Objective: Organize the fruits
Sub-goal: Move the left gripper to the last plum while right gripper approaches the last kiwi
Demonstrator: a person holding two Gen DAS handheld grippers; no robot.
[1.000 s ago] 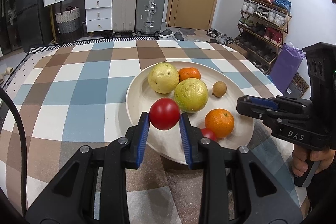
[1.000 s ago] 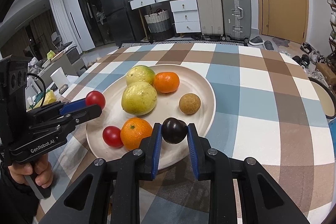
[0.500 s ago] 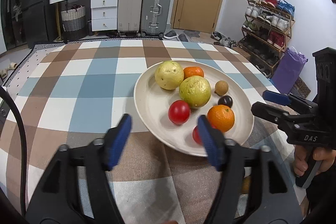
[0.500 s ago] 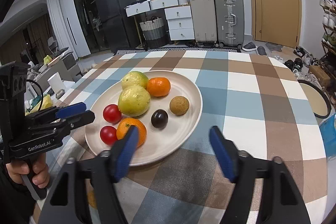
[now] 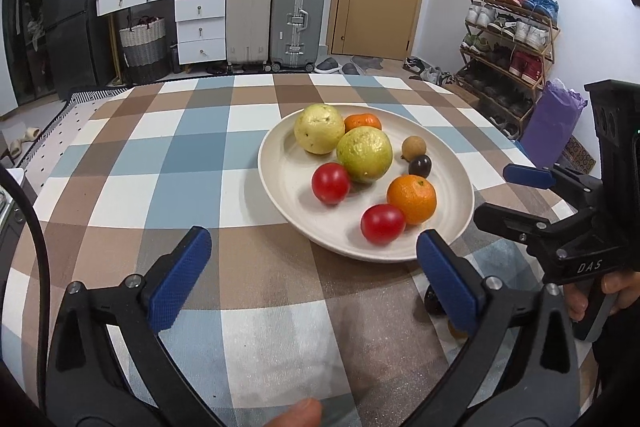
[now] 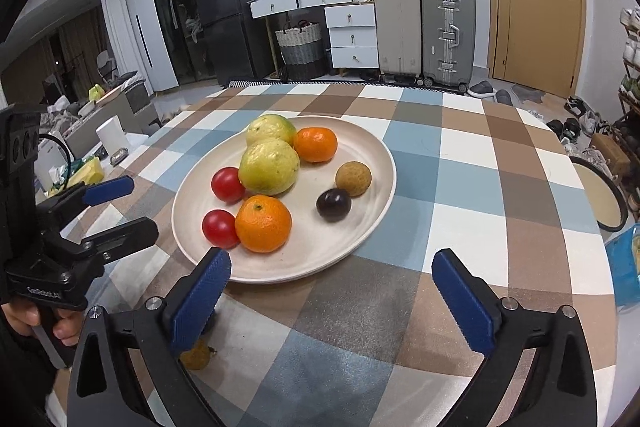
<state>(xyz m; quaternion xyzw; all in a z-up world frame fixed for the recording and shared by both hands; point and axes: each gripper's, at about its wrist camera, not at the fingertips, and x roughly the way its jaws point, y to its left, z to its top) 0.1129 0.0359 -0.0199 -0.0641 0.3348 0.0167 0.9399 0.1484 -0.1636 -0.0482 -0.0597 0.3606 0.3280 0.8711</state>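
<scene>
Cream plate [image 6: 372, 163] holds two guavas [image 6: 269, 167], two oranges [image 6: 263, 223], two tomatoes [image 6: 219, 228]; checked tabletop [image 6: 472, 187]; left gripper [image 5: 312, 275] and right gripper [image 6: 332, 291] both released.

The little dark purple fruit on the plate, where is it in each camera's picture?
Left wrist view: the dark purple fruit sits right of centre on the plate, just below the small brown fruit.
Right wrist view: it sits near the middle of the picture, down-left of the small brown fruit.
Shared landmark: the nearer orange.
</scene>
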